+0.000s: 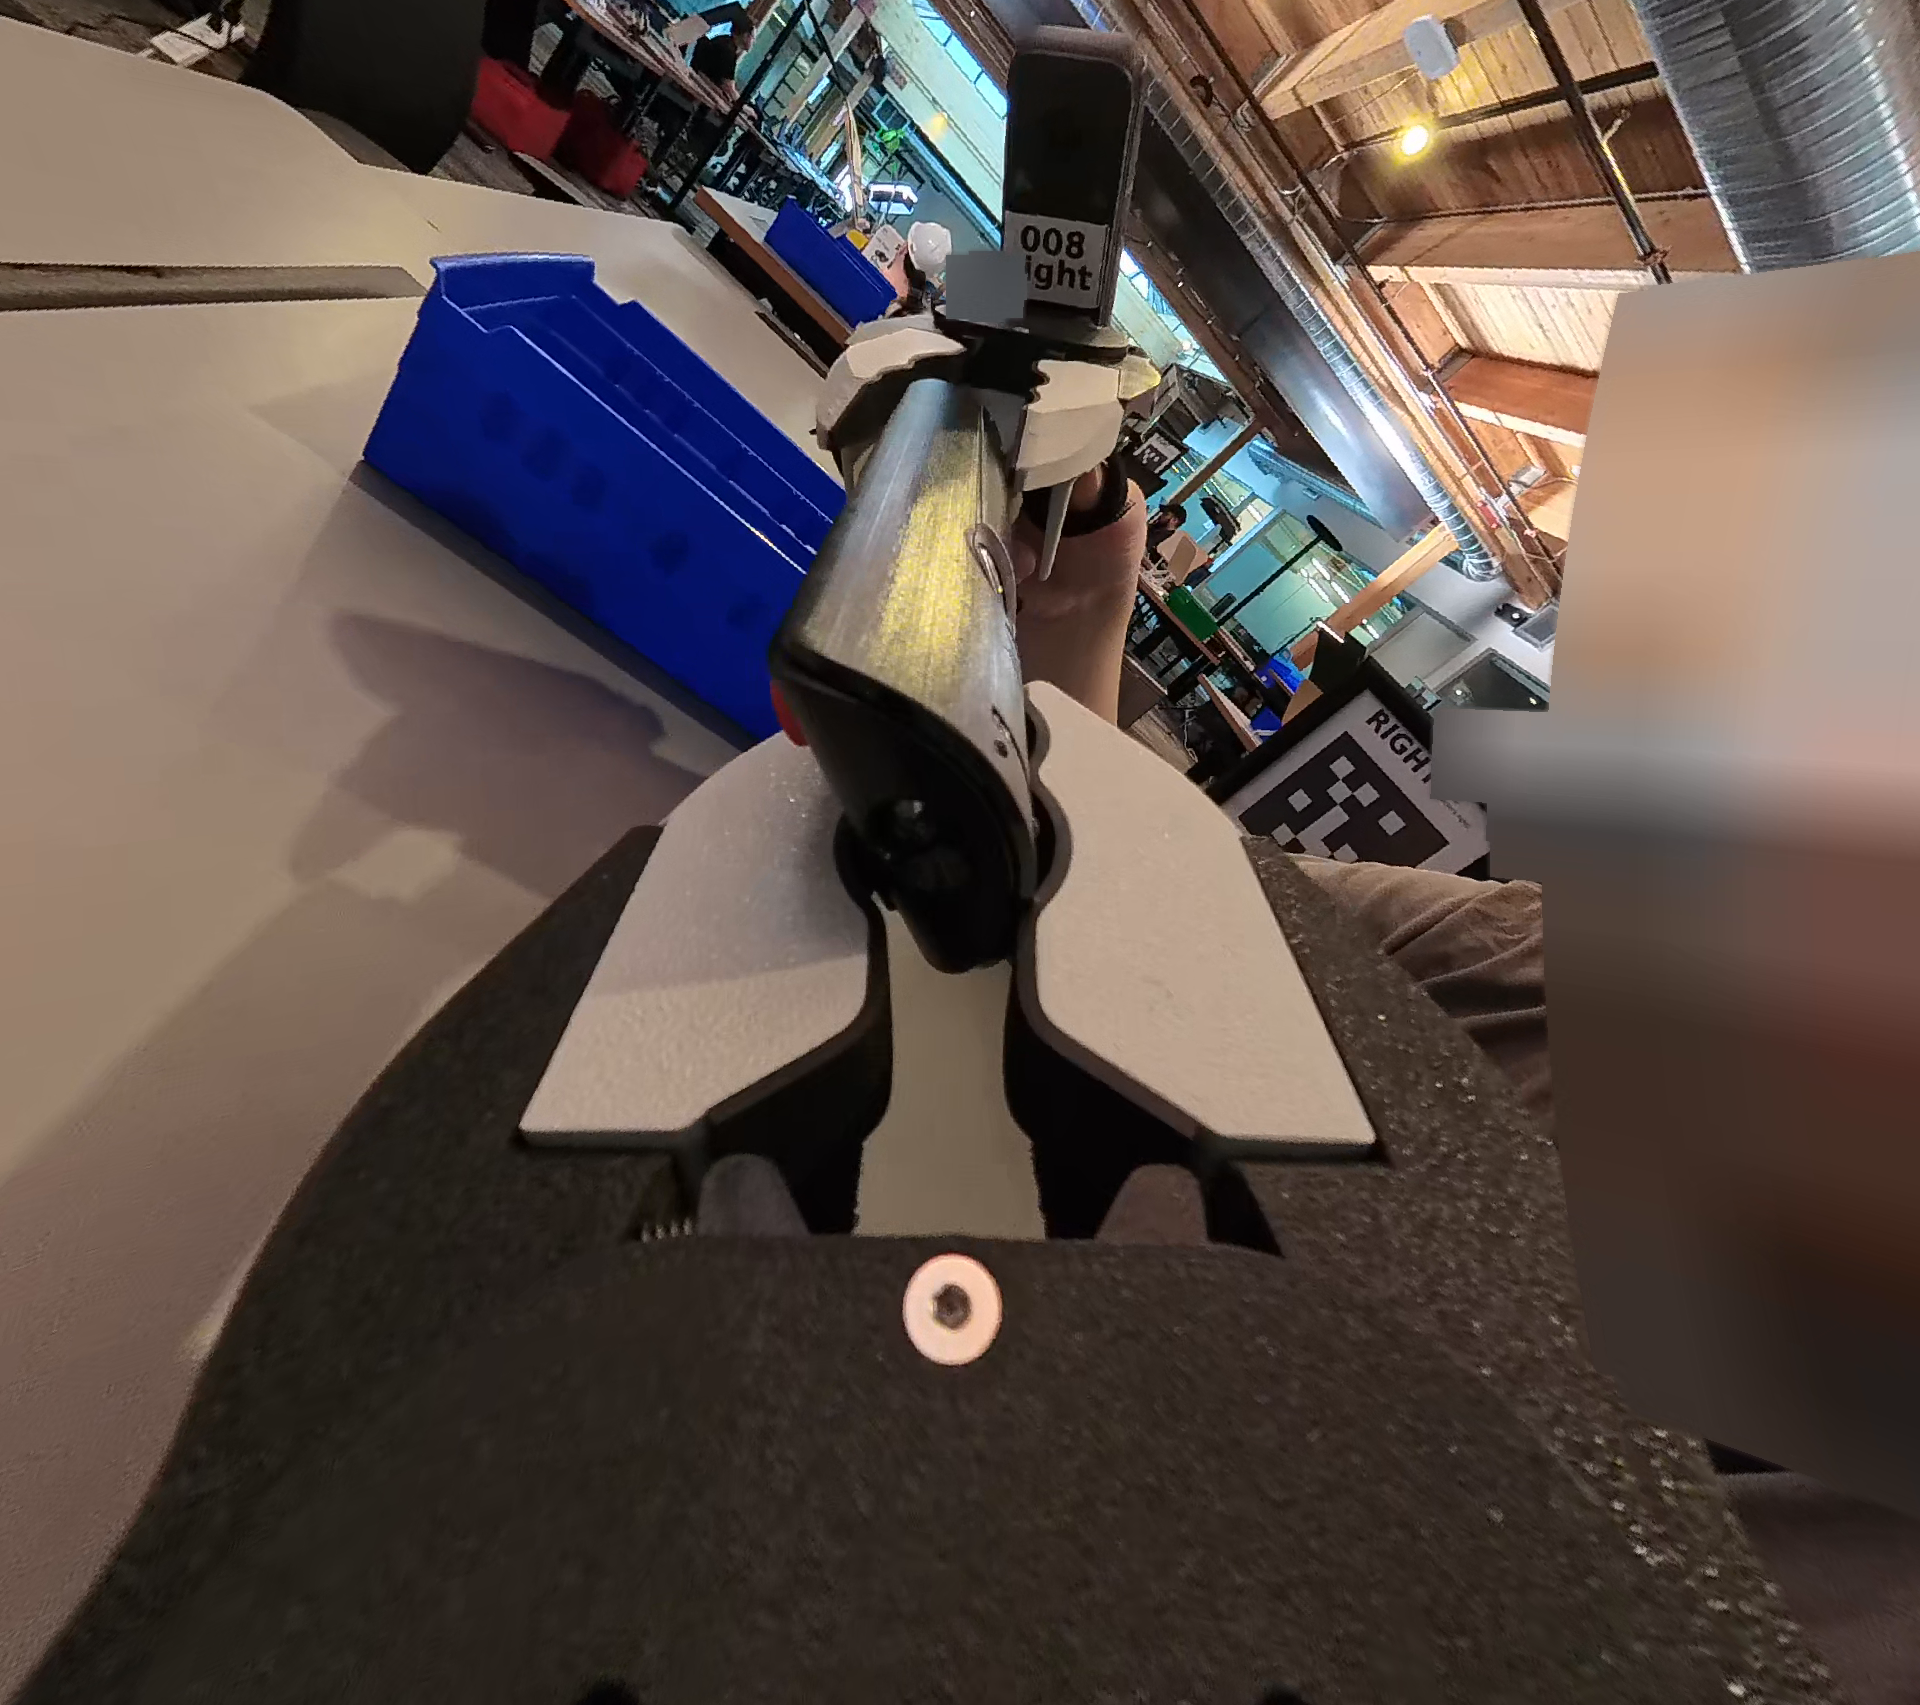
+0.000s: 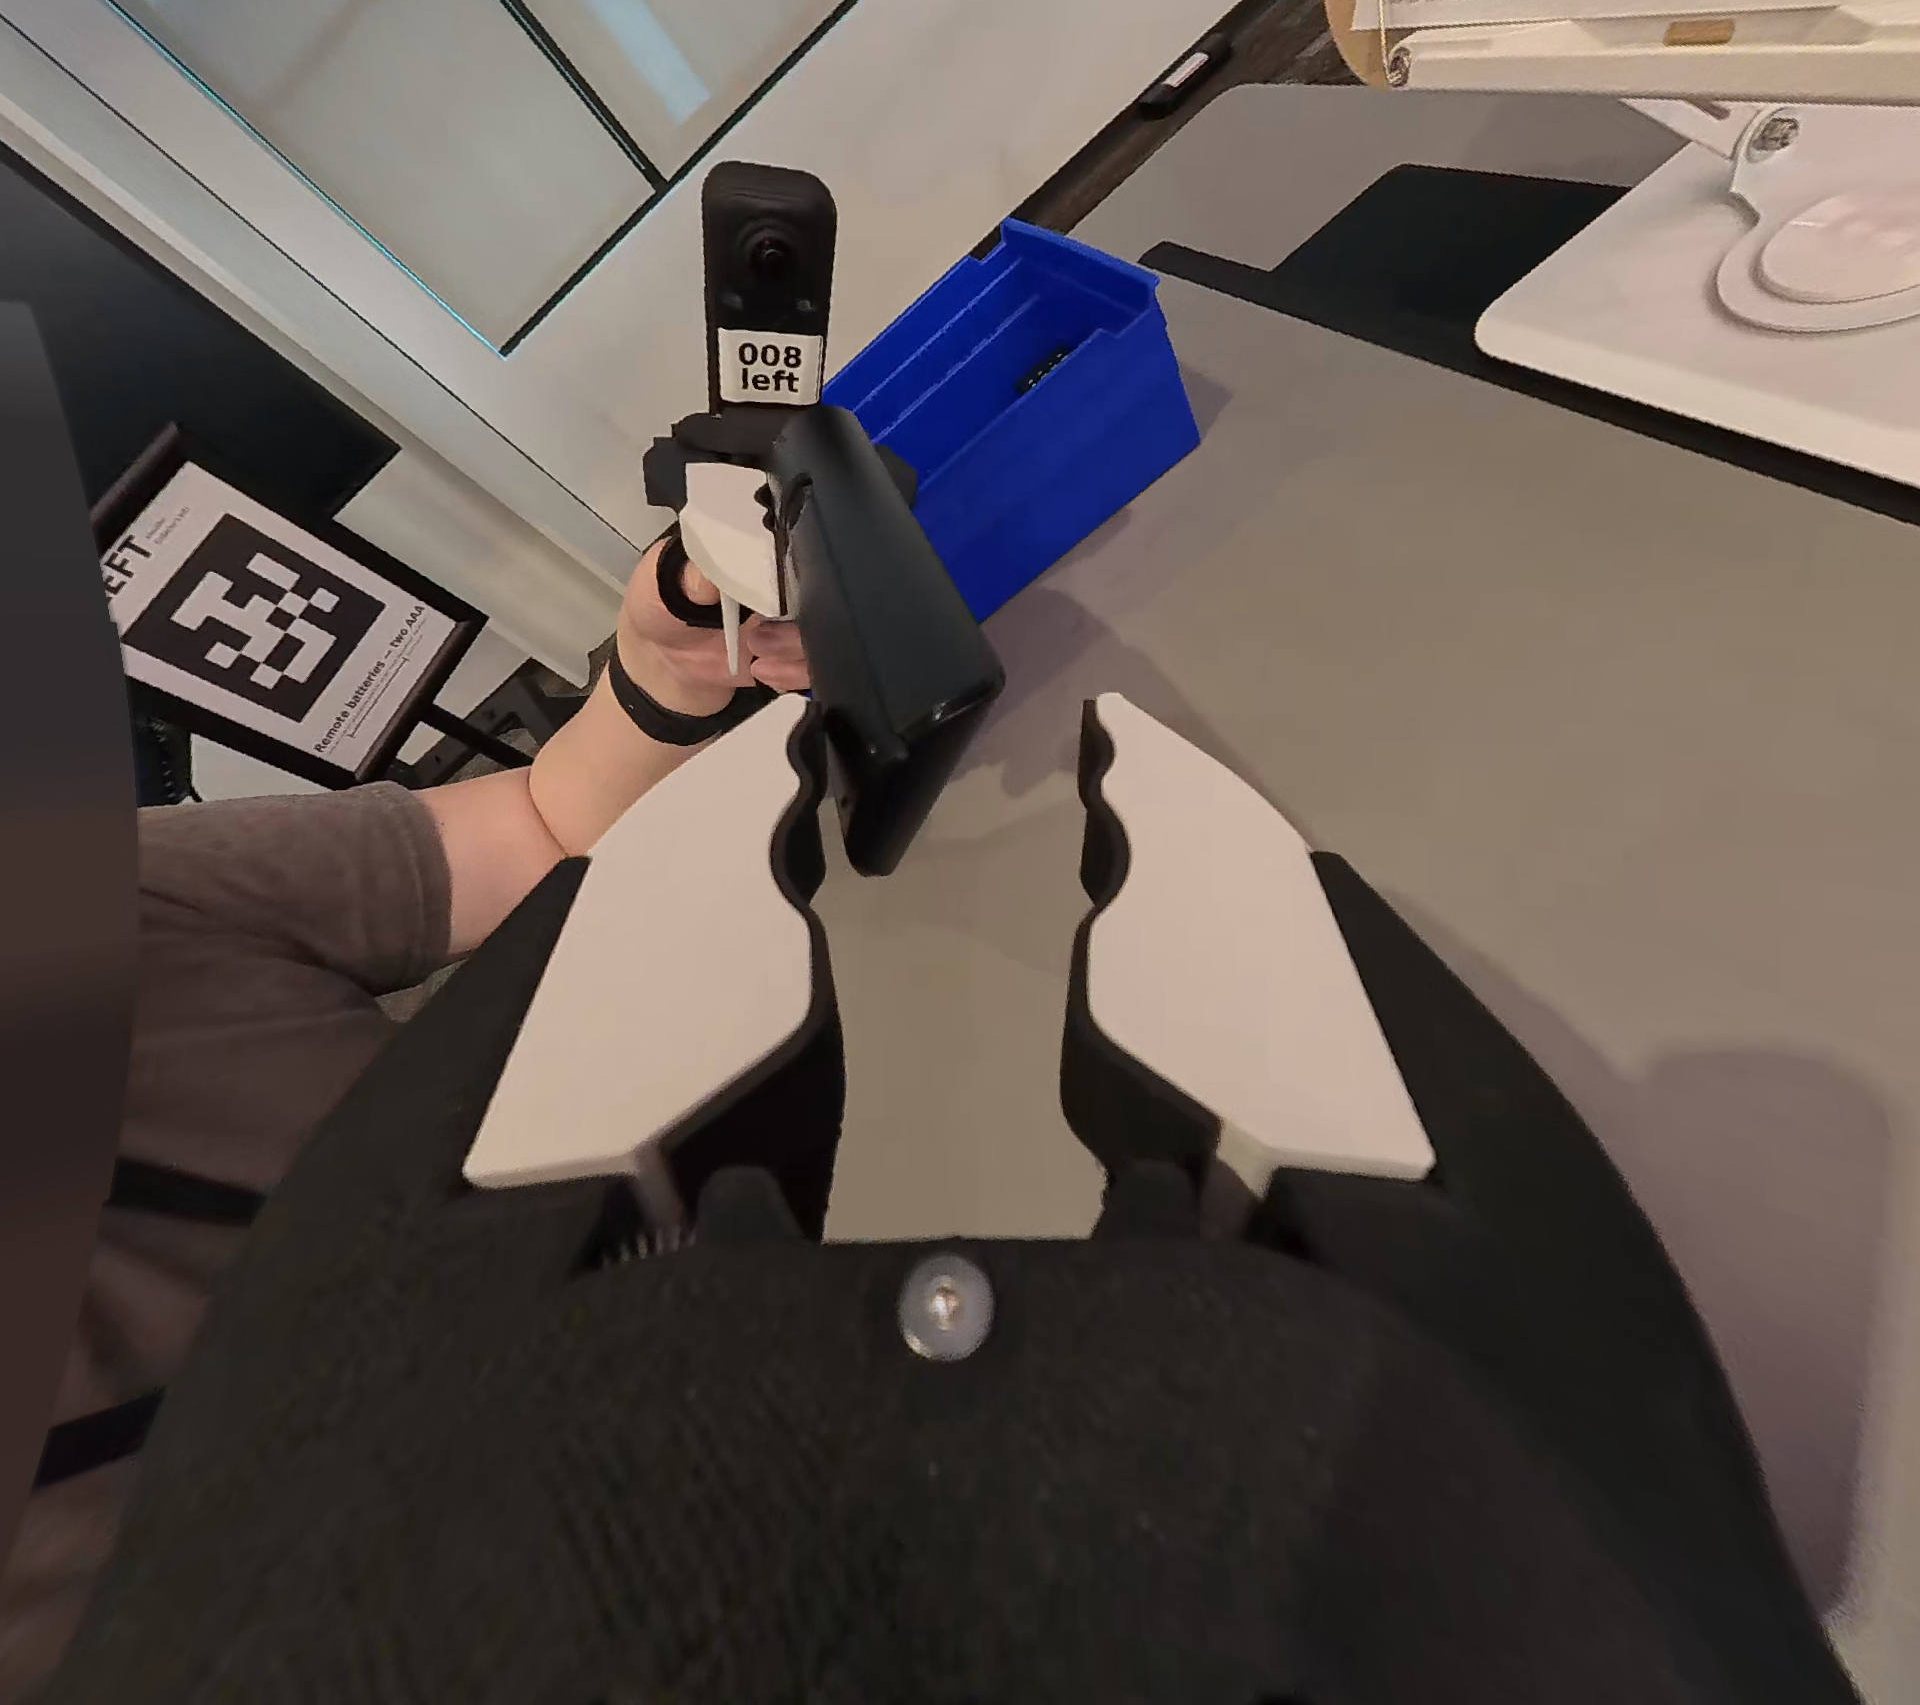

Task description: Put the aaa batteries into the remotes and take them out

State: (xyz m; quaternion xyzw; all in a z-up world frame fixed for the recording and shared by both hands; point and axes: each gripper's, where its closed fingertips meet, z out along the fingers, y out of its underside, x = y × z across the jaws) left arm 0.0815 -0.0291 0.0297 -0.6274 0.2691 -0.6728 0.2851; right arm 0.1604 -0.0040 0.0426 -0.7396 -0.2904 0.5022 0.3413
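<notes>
A black remote (image 1: 914, 616) with a silvery side is held in the air above the grey table (image 2: 1455, 720). My left gripper (image 1: 920, 725) is shut on one end of it. The remote's other end (image 2: 894, 720) lies between the fingertips of my right gripper (image 2: 951, 710), against its left finger (image 2: 727, 876); the right finger (image 2: 1195, 928) is clear of it, so the jaws are open. The left gripper also shows in the right wrist view (image 2: 758, 533), and the right gripper in the left wrist view (image 1: 977, 398). No batteries are visible.
A blue bin (image 2: 1039, 460) stands on the table behind the remote, with something small and dark inside; it also shows in the left wrist view (image 1: 582, 450). A white stand (image 2: 1714, 284) with an instruction sheet is at the back right. A framed marker sign (image 2: 260, 616) stands off the table's left.
</notes>
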